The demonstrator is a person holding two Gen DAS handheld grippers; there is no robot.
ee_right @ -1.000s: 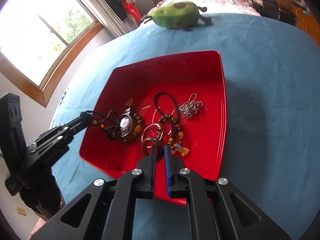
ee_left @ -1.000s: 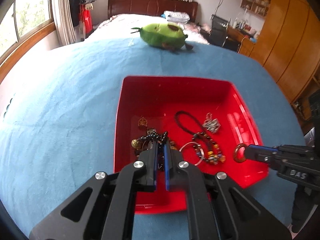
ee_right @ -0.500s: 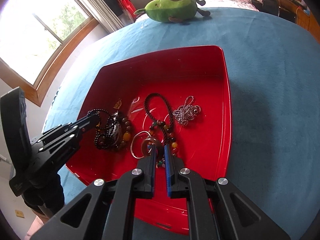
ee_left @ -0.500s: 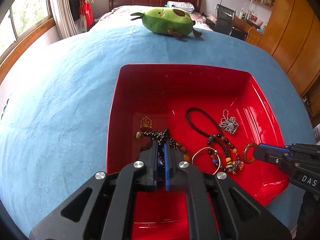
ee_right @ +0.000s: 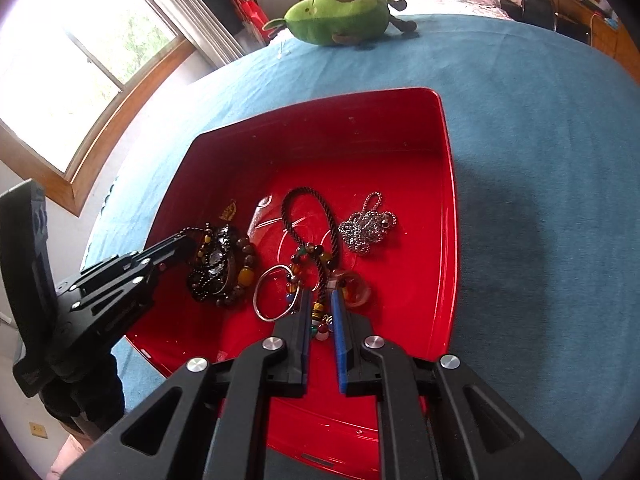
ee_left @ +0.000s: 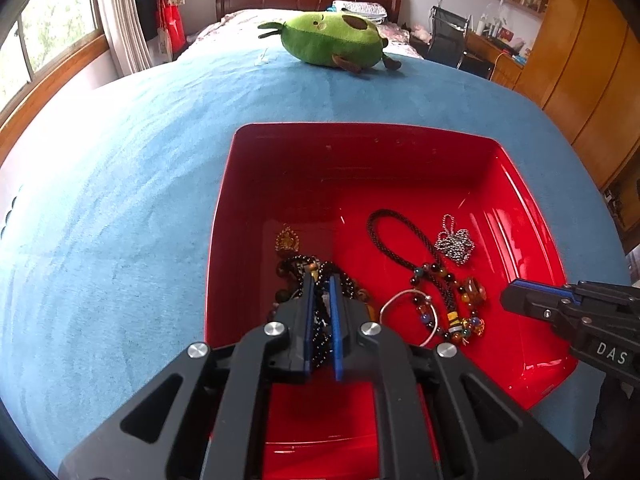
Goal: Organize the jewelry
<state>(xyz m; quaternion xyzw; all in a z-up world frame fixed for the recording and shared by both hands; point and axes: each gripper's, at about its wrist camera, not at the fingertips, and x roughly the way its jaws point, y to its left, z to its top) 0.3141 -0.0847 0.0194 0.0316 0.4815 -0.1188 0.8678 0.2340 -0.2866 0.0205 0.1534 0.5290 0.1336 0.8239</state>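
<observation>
A red tray [ee_left: 360, 126] [ee_right: 448, 160] sits on the blue bedcover. My left gripper [ee_left: 322, 278] [ee_right: 186, 242] is low over its left side. Its jaws are opening, and a black bead strand [ee_left: 296, 268] [ee_right: 218, 268] lies loosely between them on the tray floor. My right gripper [ee_right: 320, 296] [ee_left: 506, 298] is also opening. The amber ring [ee_right: 354, 290] [ee_left: 474, 294] lies free beside its right finger. A dark cord with coloured beads [ee_left: 384, 232] [ee_right: 296, 208] runs under it. A silver bangle [ee_right: 256, 300], a silver ball chain [ee_left: 454, 242] [ee_right: 366, 228] and a gold pendant [ee_left: 286, 240] also lie inside.
A green avocado plush [ee_left: 332, 44] [ee_right: 340, 16] lies at the far end of the bedcover [ee_left: 120, 200]. A window [ee_right: 60, 80] is on the left and wooden wardrobes [ee_left: 580, 60] on the right. A headboard and a desk chair stand behind.
Both grippers came down into the tray with their pieces, and both pairs of jaws have parted a little. The amber ring has left the right gripper and rests on the tray floor.
</observation>
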